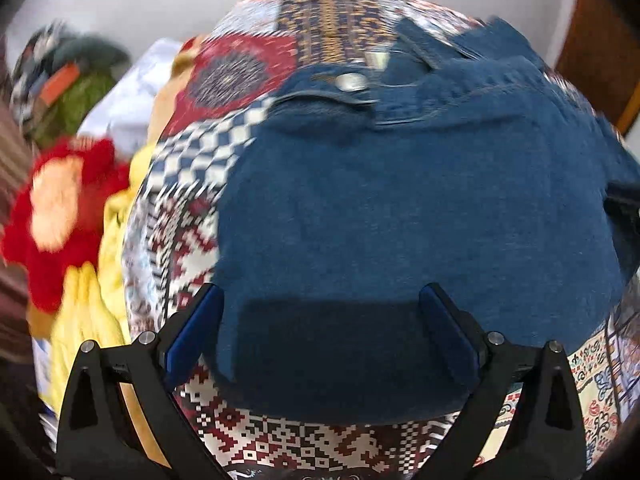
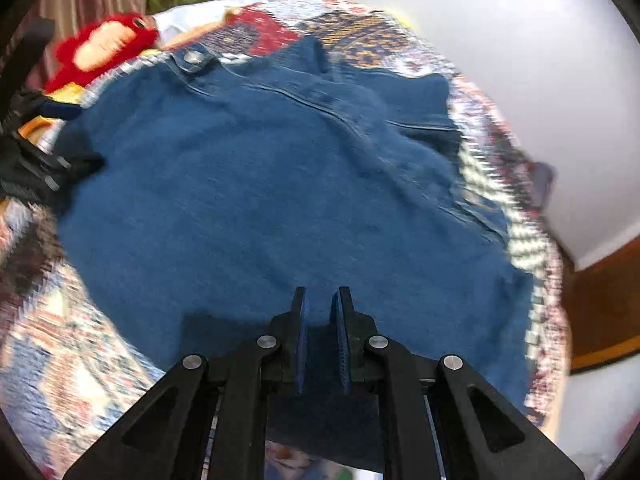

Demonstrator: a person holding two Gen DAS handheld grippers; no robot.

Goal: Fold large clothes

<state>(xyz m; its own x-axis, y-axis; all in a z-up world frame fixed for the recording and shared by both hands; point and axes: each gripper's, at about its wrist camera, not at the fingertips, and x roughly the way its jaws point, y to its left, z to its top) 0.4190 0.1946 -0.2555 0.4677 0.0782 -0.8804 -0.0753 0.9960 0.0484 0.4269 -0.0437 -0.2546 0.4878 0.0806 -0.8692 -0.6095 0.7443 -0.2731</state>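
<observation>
A blue denim garment [image 1: 400,208] with a metal button [image 1: 352,82] lies spread on a patterned quilt [image 1: 192,240]. My left gripper [image 1: 322,320] hovers over its near edge with the jaws wide open; denim lies under and between the fingers, but the pads do not press on it. In the right wrist view the same denim garment [image 2: 260,180] fills the middle. My right gripper [image 2: 320,308] is shut on its near hem, and a fold of denim shows between the pads. Both views are blurred.
A red fluffy item [image 1: 64,208], yellow cloth [image 1: 92,312] and white cloth [image 1: 128,96] are piled left of the quilt. A white wall [image 2: 540,80] stands behind it, and wooden furniture [image 2: 600,300] is on the right. A dark object [image 2: 36,160] reaches over the denim's left edge.
</observation>
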